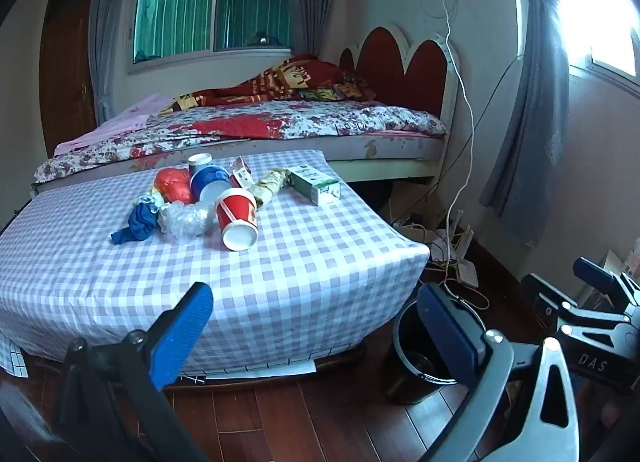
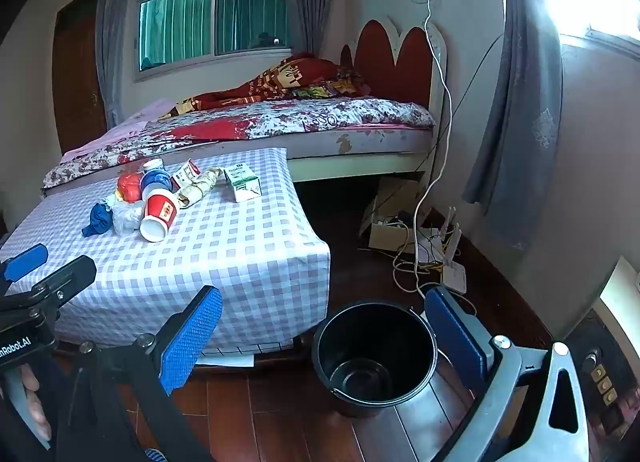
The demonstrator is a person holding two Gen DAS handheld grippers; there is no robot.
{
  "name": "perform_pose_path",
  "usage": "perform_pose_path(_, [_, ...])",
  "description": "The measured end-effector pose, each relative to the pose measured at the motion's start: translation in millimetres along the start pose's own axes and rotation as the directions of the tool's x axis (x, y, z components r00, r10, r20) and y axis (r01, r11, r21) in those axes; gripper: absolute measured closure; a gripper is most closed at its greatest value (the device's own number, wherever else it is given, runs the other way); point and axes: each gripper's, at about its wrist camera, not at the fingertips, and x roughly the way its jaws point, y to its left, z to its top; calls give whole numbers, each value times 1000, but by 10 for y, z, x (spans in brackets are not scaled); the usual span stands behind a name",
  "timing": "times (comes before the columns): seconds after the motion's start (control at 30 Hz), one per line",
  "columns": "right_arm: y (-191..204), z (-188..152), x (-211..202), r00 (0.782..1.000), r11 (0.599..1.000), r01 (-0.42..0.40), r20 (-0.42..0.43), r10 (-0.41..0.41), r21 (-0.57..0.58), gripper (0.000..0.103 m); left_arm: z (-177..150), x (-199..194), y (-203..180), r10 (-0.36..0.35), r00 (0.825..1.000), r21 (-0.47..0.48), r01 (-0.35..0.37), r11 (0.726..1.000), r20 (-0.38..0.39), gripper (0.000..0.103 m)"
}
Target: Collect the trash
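— Left wrist view: the trash sits in a heap left of centre on the checked table [image 1: 280, 262]; the bucket [image 2: 374, 354] stands empty on the floor, lower centre of the right view.

— Grippers?

— Left gripper [image 1: 316, 326] and right gripper [image 2: 324, 326] both spread wide, holding nothing.

— First pick?

— The red paper cup [image 1: 236, 217] on its side: probably light and crushable, so pinch its wall gently.

Checked-cloth table [image 1: 280, 270] under heaped trash [image 1: 208, 201] (cups, bags, carton)
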Motion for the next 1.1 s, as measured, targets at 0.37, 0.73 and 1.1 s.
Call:
perform_pose_path(0.37, [-72, -41, -12, 1000, 1000, -7, -2, 7, 27, 1, -38, 48, -105, -8, 1000, 5, 8, 1000, -21, 1])
perform_pose_path(0.73, [-69, -50, -13, 1000, 1000, -6, -3, 7, 25, 1, -41, 41, -91, -18, 999, 3, 18, 1000, -27, 1])
perform_pose_path(1.1, [-61, -45, -11, 1000, 1000, -5, -5, 5, 28, 1, -47, 26, -88, -24, 999, 2, 24, 1000, -28, 1])
